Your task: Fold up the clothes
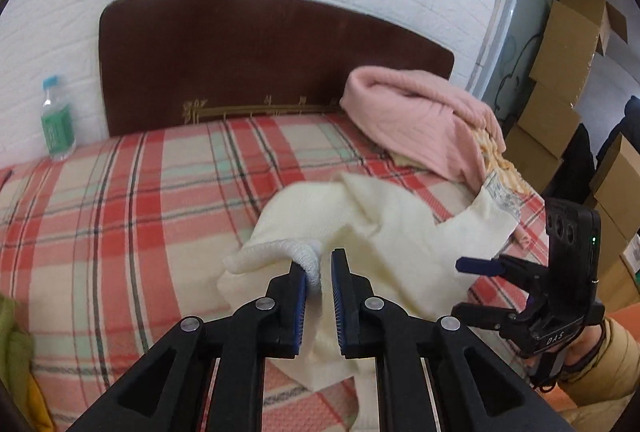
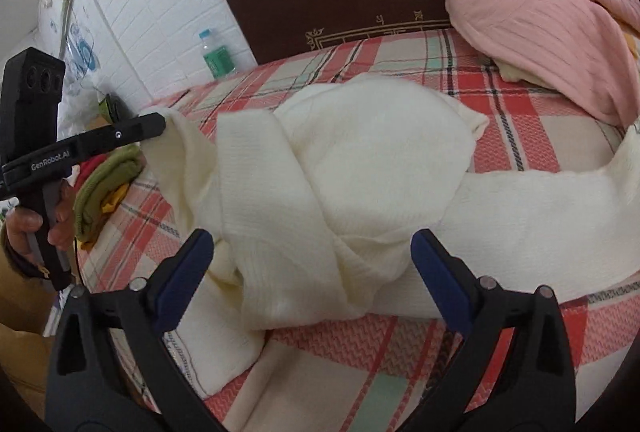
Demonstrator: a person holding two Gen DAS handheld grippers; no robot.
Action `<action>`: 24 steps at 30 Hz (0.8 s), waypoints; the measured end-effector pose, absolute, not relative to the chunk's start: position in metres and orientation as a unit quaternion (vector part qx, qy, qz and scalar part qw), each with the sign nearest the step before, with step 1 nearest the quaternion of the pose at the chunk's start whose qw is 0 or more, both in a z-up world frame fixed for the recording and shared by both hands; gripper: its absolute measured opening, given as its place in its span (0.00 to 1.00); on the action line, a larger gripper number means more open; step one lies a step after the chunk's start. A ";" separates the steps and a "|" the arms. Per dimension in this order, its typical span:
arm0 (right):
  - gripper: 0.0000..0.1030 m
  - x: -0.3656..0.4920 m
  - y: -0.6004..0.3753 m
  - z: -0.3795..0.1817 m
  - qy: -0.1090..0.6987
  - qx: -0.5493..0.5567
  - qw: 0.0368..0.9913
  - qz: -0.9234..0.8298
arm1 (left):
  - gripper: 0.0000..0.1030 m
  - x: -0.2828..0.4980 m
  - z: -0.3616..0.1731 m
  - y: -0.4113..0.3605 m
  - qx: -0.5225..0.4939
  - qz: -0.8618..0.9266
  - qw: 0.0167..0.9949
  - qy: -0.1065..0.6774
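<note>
While the cream sweater (image 2: 360, 168) lies bunched in the middle of the plaid bed (image 1: 120, 192), I judge the step in hand to be gathering or spreading it out, not yet any clean fold: one sleeve is crossed over the body and the whole piece is rumpled.

Left gripper (image 1: 320, 268): jaws narrow, a small gap showing between the blue pads. A ribbed cuff or hem of the sweater drapes over the left pad; the right pad looks clear of cloth, so I read it as not clamped. Whether it is about to pinch or has let go, I cannot tell.

Right gripper (image 2: 312, 244): jaws wide apart, holding nothing, poised just above the near twisted part of the sweater.

Next move, in my judgement: close the left on the ribbed edge, take a second edge with the right, and draw the two apart to flatten the cloth.

Pink sweater (image 2: 552, 32) sits by the headboard (image 1: 260, 56), well apart.
</note>
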State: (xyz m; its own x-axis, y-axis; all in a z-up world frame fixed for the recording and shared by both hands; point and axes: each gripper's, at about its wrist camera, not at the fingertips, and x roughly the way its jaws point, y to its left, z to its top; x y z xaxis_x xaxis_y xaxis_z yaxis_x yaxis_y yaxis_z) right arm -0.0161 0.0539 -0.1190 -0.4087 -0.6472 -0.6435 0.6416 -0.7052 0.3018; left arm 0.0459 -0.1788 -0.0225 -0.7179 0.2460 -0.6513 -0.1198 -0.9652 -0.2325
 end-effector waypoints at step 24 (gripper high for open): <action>0.17 -0.037 0.091 -0.013 -0.076 0.280 0.409 -0.865 | 0.34 0.045 -0.090 -0.184 -0.410 0.909 0.077 0.010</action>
State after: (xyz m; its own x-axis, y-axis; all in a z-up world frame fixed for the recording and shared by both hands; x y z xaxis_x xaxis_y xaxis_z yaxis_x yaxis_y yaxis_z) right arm -0.0370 0.0906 -0.0134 -0.5086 -0.7503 -0.4224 0.6657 -0.6538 0.3598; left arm 0.0452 -0.1842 -0.0896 -0.6513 0.1309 -0.7474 -0.1474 -0.9881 -0.0445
